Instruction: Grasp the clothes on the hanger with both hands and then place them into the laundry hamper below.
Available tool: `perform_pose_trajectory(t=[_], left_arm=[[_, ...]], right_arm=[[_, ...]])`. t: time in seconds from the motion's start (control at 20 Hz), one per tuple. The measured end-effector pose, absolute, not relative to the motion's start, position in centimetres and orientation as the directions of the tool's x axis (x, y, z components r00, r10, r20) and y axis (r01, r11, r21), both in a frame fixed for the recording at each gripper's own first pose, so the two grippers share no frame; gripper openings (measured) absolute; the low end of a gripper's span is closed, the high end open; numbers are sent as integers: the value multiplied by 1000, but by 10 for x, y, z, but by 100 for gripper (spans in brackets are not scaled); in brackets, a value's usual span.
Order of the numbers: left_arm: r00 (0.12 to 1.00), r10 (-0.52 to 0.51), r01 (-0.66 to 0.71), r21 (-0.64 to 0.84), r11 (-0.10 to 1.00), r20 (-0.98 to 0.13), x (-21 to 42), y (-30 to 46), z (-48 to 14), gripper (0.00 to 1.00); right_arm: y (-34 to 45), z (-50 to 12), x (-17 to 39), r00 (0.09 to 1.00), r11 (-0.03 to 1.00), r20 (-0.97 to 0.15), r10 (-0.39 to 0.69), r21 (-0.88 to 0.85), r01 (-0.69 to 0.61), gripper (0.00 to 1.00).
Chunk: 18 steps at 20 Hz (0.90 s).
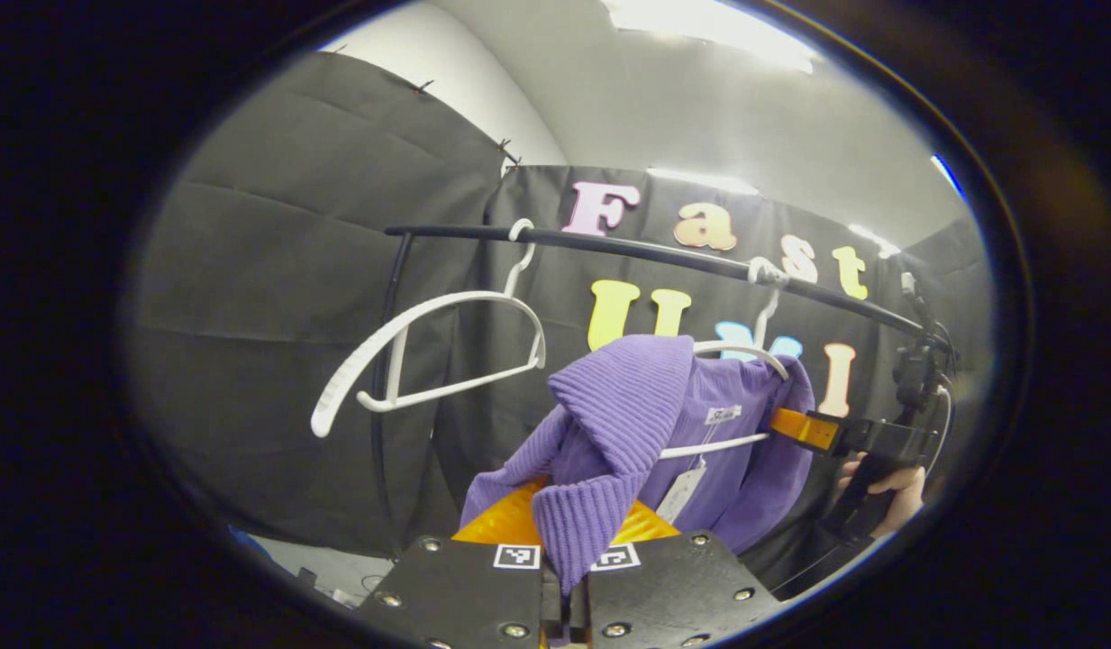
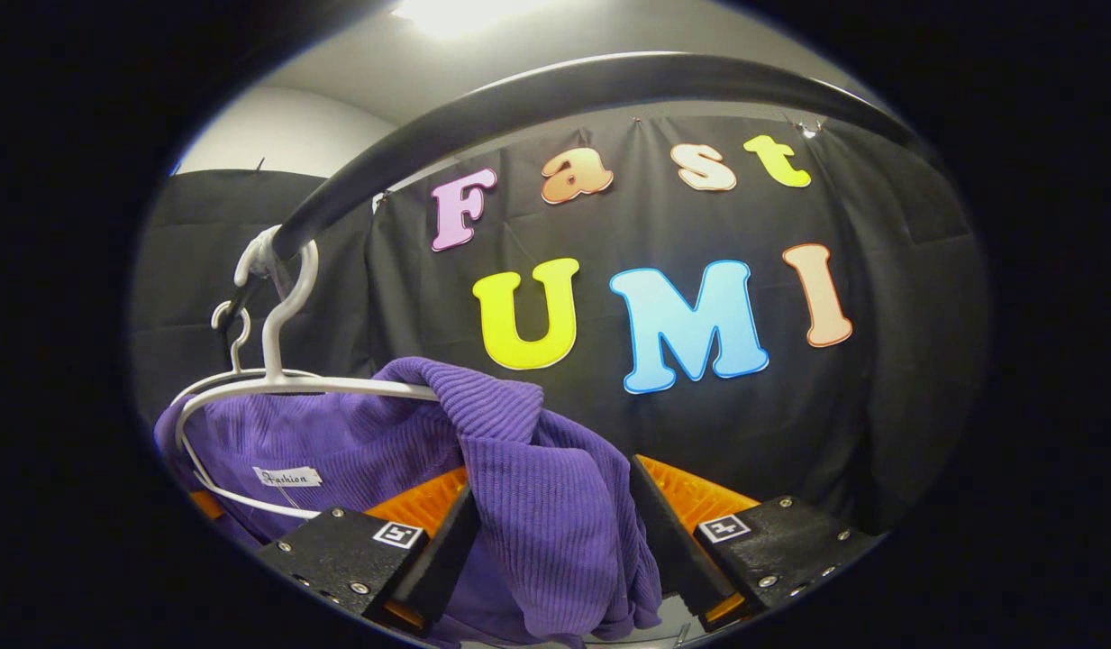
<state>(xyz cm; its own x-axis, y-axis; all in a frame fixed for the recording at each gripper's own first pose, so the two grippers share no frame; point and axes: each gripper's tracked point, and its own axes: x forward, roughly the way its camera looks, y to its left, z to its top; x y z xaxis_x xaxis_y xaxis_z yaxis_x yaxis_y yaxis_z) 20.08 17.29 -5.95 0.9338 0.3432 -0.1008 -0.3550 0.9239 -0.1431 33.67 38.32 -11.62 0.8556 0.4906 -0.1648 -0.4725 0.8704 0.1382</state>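
A purple knit sweater (image 1: 744, 424) hangs on a white hanger (image 1: 764, 317) from the black rail (image 1: 654, 251). In the left gripper view, my left gripper (image 1: 578, 523) is shut on a fold of the sweater's near shoulder, which has been pulled off the hanger toward me. The right gripper (image 1: 803, 428), held by a hand (image 1: 893, 496), reaches the sweater's far shoulder. In the right gripper view, my right gripper (image 2: 552, 482) stands open, its fingers straddling a draped fold of the sweater (image 2: 537, 505) beside the hanger (image 2: 276, 383).
An empty white hanger (image 1: 429, 351) hangs further left on the same rail (image 2: 537, 99), which curves overhead in the right gripper view. A paper tag (image 1: 683, 491) dangles from the sweater. Black cloth walls close the booth behind.
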Motion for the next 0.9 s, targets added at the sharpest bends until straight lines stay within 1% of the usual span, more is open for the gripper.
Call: perform_pose_trajectory(t=[0.1, 0.15, 0.2, 0.25, 0.35, 0.4, 0.45, 0.5, 0.55, 0.6, 0.65, 0.7, 0.8, 0.9], left_arm=[[936, 336, -347, -129, 929, -100, 200, 174, -59, 0], [938, 333, -344, -127, 930, -99, 201, 175, -59, 0], [938, 331, -342, -127, 931, -98, 201, 176, -58, 0], [939, 330, -341, -126, 932, -97, 201, 176, -58, 0], [939, 330, -340, -116, 933, -95, 201, 175, -57, 0], [939, 332, -341, -109, 934, -95, 202, 176, -57, 0], [938, 332, -341, -106, 934, -97, 202, 176, -56, 0], [938, 332, -341, -108, 934, -95, 202, 175, -56, 0], [939, 331, -340, -112, 934, -93, 201, 175, -54, 0], [940, 327, -336, -116, 935, -91, 201, 174, -54, 0], [939, 332, -341, -112, 933, -93, 200, 177, -54, 0], [938, 335, -344, -109, 933, -91, 199, 176, -53, 0], [941, 328, -336, -117, 935, -84, 198, 178, -48, 0], [947, 310, -320, -138, 937, -88, 194, 176, -44, 0]], right_arm=[[386, -117, 340, 853, 867, -156, 498, 107, -487, 94], [387, -120, 343, 853, 868, -162, 496, 98, -486, 89], [391, -124, 345, 846, 864, -174, 503, 99, -494, 94], [395, -128, 344, 834, 855, -187, 519, 107, -508, 93], [403, -127, 343, 819, 839, -183, 544, 127, -529, 87], [399, -128, 347, 827, 847, -184, 532, 122, -517, 75], [395, -128, 351, 835, 855, -184, 518, 116, -505, 67], [393, -128, 353, 841, 861, -185, 509, 107, -497, 50], [393, -126, 353, 837, 856, -180, 516, 110, -505, 43], [396, -126, 349, 830, 849, -177, 529, 108, -518, 20], [399, -126, 347, 821, 839, -176, 543, 100, -534, 14], [397, -125, 346, 815, 834, -177, 552, 91, -545, 5], [394, -127, 343, 803, 823, -187, 567, 76, -563, 1], [388, -124, 341, 790, 812, -194, 582, 72, -580, 1]])
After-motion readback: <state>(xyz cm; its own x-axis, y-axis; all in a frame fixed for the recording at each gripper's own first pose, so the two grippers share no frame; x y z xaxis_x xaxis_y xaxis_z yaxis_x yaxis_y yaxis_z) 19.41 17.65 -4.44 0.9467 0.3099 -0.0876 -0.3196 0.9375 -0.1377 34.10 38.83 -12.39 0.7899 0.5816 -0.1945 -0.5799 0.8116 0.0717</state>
